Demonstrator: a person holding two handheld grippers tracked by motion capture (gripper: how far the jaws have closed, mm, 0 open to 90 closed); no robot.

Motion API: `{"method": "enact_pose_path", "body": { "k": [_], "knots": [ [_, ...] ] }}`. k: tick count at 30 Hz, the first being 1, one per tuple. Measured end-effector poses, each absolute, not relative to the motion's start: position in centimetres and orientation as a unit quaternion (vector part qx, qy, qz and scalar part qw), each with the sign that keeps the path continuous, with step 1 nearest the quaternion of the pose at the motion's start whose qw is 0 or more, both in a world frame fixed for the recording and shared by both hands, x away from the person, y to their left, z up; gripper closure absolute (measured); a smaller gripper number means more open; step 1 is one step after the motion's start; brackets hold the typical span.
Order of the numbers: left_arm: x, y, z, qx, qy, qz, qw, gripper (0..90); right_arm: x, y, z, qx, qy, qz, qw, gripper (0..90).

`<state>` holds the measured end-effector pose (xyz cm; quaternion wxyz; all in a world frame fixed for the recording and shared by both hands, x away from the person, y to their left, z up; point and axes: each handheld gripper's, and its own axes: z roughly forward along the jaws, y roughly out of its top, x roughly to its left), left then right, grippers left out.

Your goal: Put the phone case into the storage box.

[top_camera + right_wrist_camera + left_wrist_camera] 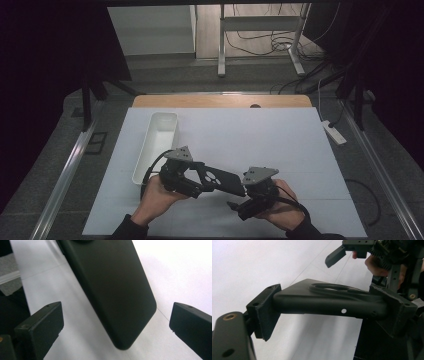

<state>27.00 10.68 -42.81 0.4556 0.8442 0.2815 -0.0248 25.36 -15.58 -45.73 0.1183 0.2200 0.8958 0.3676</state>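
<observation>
White tray (156, 145) lies on the left part of the desk (280, 135), just beyond the left tongs (200, 179), whose jaws clamp the camera end of a black phone case (220, 179) by its two long edges, as the left gripper view shows (329, 302). The case hangs above the desk between the two hands, slanting down to the right. To its right, the right tongs (235, 206) stand wide open, the case's rounded end (117, 295) between the jaws but touching neither.
</observation>
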Motion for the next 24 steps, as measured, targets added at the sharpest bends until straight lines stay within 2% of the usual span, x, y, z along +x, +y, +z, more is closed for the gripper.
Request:
{"method": "enact_pose_path", "body": {
  "k": [2,8,17,18,24],
  "knots": [
    [27.0,10.6,-42.8,0.843,0.283,-0.028,0.456,15.5,25.3,-15.3,-45.9,0.220,0.896,0.364,0.127,0.4],
    [27.1,10.6,-42.7,0.837,0.292,-0.035,0.461,15.4,25.4,-14.8,-46.1,0.214,0.900,0.345,0.156,10.7],
    [27.1,10.1,-42.4,0.836,0.302,-0.033,0.458,15.2,25.2,-14.4,-46.3,0.195,0.898,0.337,0.208,35.1],
    [27.1,10.1,-42.4,0.835,0.303,-0.034,0.457,15.2,25.2,-14.4,-46.3,0.195,0.898,0.337,0.208,35.1],
    [27.3,10.0,-42.3,0.828,0.321,-0.038,0.458,15.1,24.7,-14.1,-46.5,0.185,0.892,0.328,0.249,47.9]
  ]
}}
